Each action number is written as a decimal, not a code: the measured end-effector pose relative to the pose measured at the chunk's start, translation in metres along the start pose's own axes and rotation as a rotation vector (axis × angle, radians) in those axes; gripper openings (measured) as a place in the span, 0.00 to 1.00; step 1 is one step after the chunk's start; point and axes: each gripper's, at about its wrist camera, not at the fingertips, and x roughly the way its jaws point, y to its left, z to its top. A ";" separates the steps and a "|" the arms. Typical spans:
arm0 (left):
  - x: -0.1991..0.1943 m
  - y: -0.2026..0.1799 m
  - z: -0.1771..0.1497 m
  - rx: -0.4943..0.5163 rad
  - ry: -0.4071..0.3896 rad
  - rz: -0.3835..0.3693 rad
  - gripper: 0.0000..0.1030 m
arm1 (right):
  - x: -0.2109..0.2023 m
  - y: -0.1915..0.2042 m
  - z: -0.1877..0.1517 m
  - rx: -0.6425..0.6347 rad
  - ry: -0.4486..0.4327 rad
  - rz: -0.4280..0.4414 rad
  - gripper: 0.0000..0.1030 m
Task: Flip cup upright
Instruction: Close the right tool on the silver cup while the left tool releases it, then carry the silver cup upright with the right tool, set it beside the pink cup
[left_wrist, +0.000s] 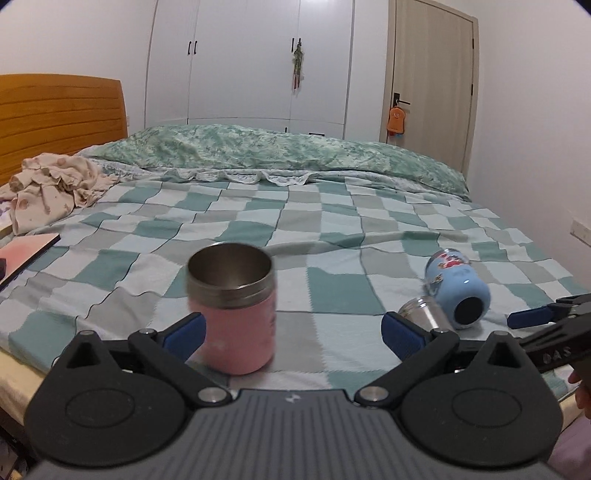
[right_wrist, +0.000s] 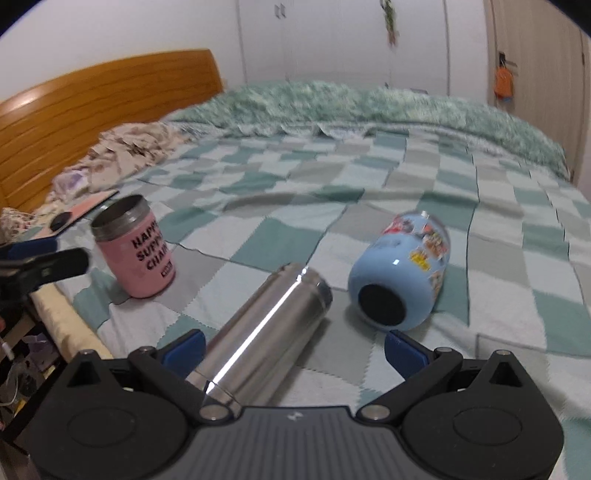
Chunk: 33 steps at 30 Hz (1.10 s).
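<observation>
Between the blue pads of the left gripper (left_wrist: 293, 334), whose jaws are spread wide, a pink cup (left_wrist: 236, 308) is seen standing upright with its steel mouth open to the ceiling, close to the near edge of the bed (left_wrist: 332, 229); the left pad lies just beside the cup's wall, and contact cannot be told. Black lettering is carried on the cup's side.

Between the spread jaws of the right gripper (right_wrist: 293, 347), a steel tumbler (right_wrist: 258, 332) is recorded lying on its side near the same edge, its length running away from the camera; nothing is pinched.

Just beyond the tumbler, toward the foot-end side, a blue cup (right_wrist: 400, 280) with cartoon pictures is listed, also lying on its side, its dark base turned to the near edge.

Further out:
- checked teal-and-white blanket (left_wrist: 258, 218), spread over the bed
- green patterned quilt (left_wrist: 280, 151), bunched along the far edge
- crumpled beige cloth (left_wrist: 51, 188), at the headboard end
- wooden headboard (left_wrist: 55, 110)
- white wardrobe (left_wrist: 251, 62) and a door (left_wrist: 432, 74), behind the bed
</observation>
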 end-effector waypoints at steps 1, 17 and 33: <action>0.001 0.004 -0.002 0.001 0.002 0.003 1.00 | 0.005 0.002 0.000 0.010 0.014 -0.008 1.00; 0.029 0.044 -0.023 -0.018 0.019 -0.009 1.00 | 0.088 0.005 0.019 0.279 0.203 -0.014 0.91; 0.028 0.051 -0.027 -0.037 0.013 -0.018 1.00 | 0.080 -0.006 0.009 0.404 0.144 0.042 0.64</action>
